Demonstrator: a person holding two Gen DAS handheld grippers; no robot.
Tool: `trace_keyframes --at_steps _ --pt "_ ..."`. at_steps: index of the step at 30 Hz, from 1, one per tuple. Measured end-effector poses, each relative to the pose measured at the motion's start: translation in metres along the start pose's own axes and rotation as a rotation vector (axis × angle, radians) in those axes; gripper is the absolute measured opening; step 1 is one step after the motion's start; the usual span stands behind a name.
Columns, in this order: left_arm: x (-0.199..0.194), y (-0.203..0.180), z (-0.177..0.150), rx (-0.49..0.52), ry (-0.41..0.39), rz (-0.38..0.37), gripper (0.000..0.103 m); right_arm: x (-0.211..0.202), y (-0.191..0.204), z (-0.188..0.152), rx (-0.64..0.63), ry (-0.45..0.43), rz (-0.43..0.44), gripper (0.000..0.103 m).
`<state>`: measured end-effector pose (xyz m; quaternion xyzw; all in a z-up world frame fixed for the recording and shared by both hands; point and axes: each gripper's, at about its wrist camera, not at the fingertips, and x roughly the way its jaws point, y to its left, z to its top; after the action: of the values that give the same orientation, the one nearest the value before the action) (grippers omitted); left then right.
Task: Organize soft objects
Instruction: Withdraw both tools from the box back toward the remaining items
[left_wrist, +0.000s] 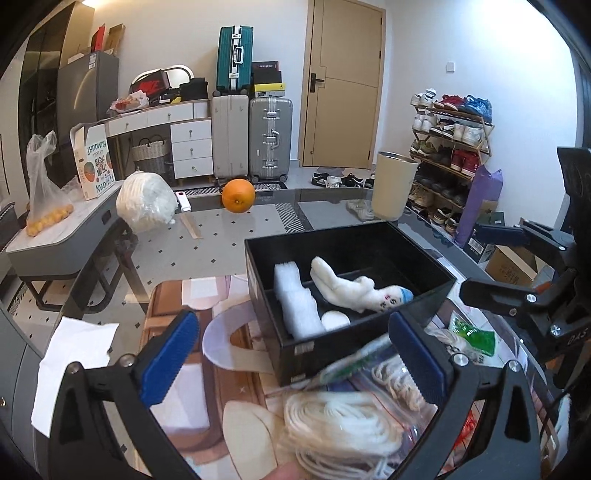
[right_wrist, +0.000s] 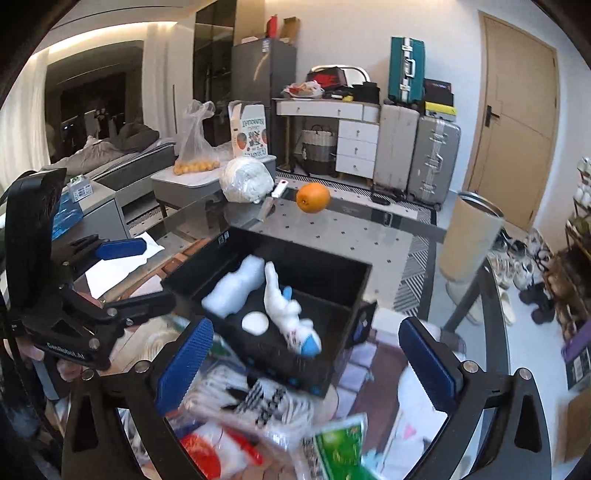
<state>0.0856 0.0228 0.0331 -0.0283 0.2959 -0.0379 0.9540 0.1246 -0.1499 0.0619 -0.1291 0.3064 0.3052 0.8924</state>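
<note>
A black box (left_wrist: 413, 236) (right_wrist: 354, 280) sits on the glass table. Inside lie a white foam block (left_wrist: 295, 302) (right_wrist: 236, 288), a white plush toy with a blue cap (left_wrist: 354, 290) (right_wrist: 288, 314) and a small white round pad (left_wrist: 334, 320) (right_wrist: 255, 322). My left gripper (left_wrist: 295, 354) is open just before the box, above a coil of white rope (left_wrist: 340, 428) in clear bags. My right gripper (right_wrist: 314, 358) is open over a pile of bagged soft items, including a black-and-white sock (right_wrist: 258, 402) and a green packet (right_wrist: 340, 446) (left_wrist: 476, 336). Each gripper shows in the other's view.
An orange (left_wrist: 238, 195) (right_wrist: 313, 198), a white bagged bundle (left_wrist: 146, 203) (right_wrist: 245, 184) and a beige cylindrical cup (left_wrist: 393, 184) (right_wrist: 469, 240) stand on the far side of the table. White paper (left_wrist: 74, 365) lies at the left edge. Suitcases and a shoe rack stand beyond.
</note>
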Motion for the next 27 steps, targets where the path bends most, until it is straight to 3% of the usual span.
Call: trace_keyframes --at_steps 13,27 --pt "-0.033 -0.01 -0.028 0.002 0.023 0.002 0.103 -0.048 -0.005 -0.04 0.086 -0.011 -0.01 0.103" --pt "-0.036 -0.029 -0.062 0.008 0.125 -0.022 0.103 -0.04 -0.02 -0.07 0.099 0.115 0.027 0.103"
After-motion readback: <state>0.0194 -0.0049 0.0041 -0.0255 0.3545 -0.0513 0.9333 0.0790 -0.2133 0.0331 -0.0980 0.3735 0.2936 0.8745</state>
